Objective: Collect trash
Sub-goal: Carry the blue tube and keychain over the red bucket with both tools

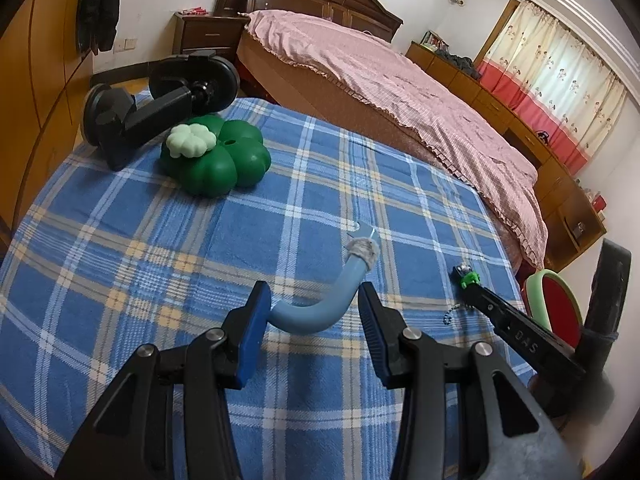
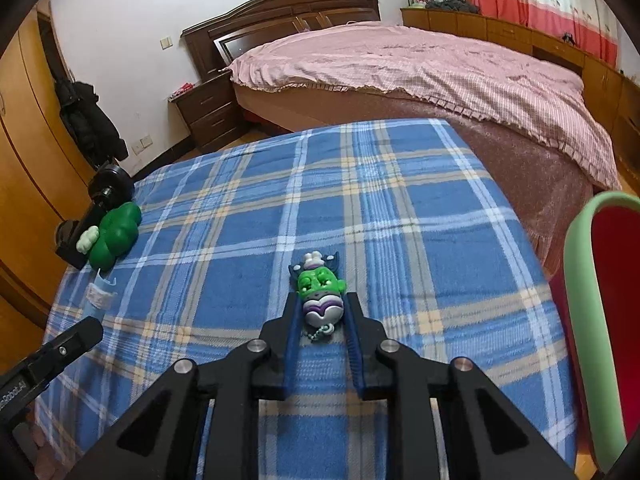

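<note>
Green and purple, the little hard plastic toy keychain [image 2: 320,296] feels light and slippery in the right hand-held gripper [image 2: 322,312], which squeezes its round bottom half.

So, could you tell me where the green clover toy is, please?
In the left wrist view, the green clover toy sits far left on the plaid cloth, beside the black mount.

Between my right tongs' blades lies the small keychain figure [image 2: 321,296]: green face, grey and purple body, a bead chain trailing from its near end. It lies flat on the blue plaid cloth, face away from me. To the left lies a bent blue tube [image 1: 324,304] with a grey fuzzy band near its far, notched tip, also flat on the cloth.
</note>
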### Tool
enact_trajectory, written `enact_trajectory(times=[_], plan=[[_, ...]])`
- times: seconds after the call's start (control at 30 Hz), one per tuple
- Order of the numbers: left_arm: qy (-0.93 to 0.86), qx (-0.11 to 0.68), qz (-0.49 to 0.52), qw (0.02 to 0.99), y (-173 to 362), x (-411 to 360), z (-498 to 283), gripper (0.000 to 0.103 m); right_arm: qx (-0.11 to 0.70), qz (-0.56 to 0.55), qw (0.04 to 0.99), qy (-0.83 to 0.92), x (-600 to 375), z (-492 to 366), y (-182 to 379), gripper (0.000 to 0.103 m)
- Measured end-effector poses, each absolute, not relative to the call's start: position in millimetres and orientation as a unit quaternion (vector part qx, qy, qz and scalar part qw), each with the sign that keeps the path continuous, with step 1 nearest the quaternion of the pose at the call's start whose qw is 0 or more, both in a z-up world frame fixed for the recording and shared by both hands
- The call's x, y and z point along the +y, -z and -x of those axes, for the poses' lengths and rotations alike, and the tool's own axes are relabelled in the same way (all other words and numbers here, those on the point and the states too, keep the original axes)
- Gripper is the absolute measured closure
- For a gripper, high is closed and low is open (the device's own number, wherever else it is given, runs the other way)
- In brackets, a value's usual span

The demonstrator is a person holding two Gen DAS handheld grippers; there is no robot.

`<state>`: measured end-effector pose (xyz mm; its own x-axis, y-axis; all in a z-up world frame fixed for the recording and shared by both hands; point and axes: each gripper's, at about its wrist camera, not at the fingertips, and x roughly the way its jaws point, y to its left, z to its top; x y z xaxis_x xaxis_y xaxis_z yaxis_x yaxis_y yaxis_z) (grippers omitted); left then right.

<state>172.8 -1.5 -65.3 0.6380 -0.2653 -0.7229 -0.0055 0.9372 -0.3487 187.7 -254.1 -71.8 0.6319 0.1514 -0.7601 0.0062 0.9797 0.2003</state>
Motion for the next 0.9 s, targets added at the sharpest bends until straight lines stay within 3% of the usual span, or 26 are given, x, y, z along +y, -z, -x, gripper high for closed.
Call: enact_trajectory(times=[0.9], plan=[[0.126, 0.378, 0.144, 0.906, 13, -33, -131, 0.058, 0.32, -0.167, 0.932, -0.031, -310, -67, -11, 0.08]])
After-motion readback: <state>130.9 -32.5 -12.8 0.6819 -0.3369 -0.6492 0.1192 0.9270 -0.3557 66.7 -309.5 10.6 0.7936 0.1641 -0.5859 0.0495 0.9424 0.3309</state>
